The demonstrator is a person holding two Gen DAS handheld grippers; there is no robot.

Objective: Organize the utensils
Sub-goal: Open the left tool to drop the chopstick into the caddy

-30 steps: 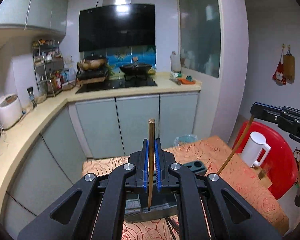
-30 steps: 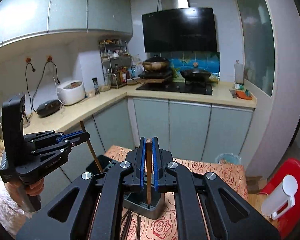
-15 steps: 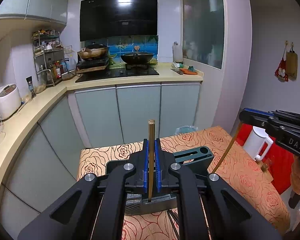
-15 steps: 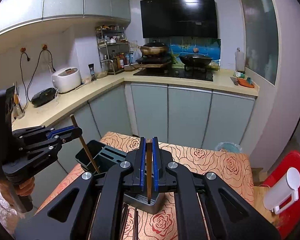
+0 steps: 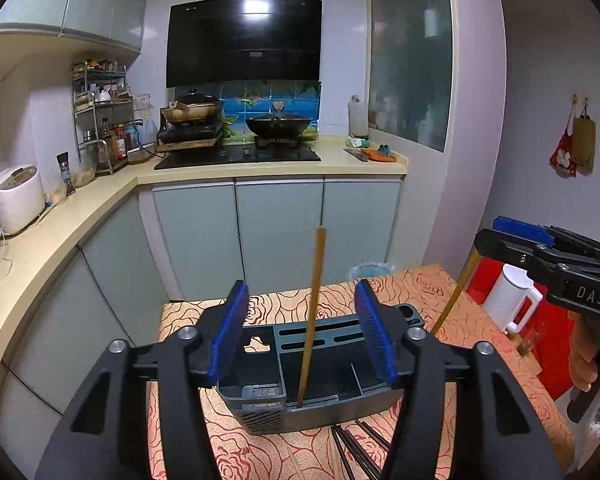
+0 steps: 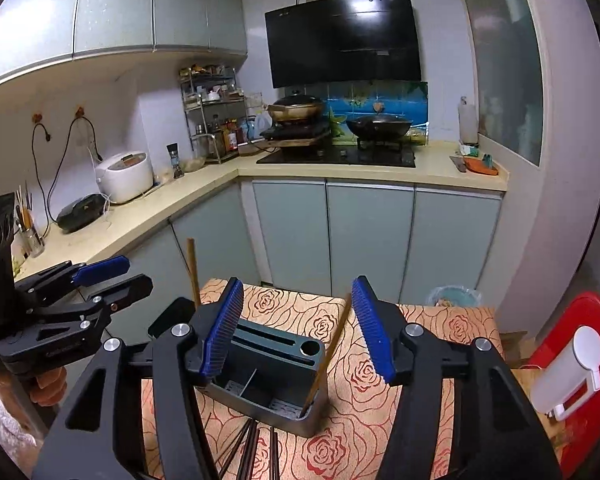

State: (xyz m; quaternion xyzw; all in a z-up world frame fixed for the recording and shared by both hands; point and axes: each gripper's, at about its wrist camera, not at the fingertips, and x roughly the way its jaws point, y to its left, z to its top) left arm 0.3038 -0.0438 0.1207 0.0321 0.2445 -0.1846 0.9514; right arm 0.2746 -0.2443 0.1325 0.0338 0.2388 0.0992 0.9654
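Wooden chopstick standing nearly upright in the utensil holder, lower end down in a front compartment, upper end risen well above the rim. Around it, the left hand-held gripper, half wide, jaws just opened, blue pads apart on either side of the stick and touching nothing. Second wooden chopstick leaning in the right-hand front corner of the same holder, tilted to the right, top close to the right pad of the right hand-held gripper; cannot tell whether top and pad touch. That gripper also half wide, jaws just opened, nothing clamped between the ribbed pads. Holder dark grey-green, with long slots and a round hole across its back part and open compartments in front, set on the desk under a cloth printed with red roses. Just in front of the holder, flat on the cloth, a few dark chopsticks, partly hidden by the gripper arms. Off to the right of the desk, a white jug against a red chair. Behind, a kitchen counter with a white rice cooker, and a stove with two pans under a black hood.
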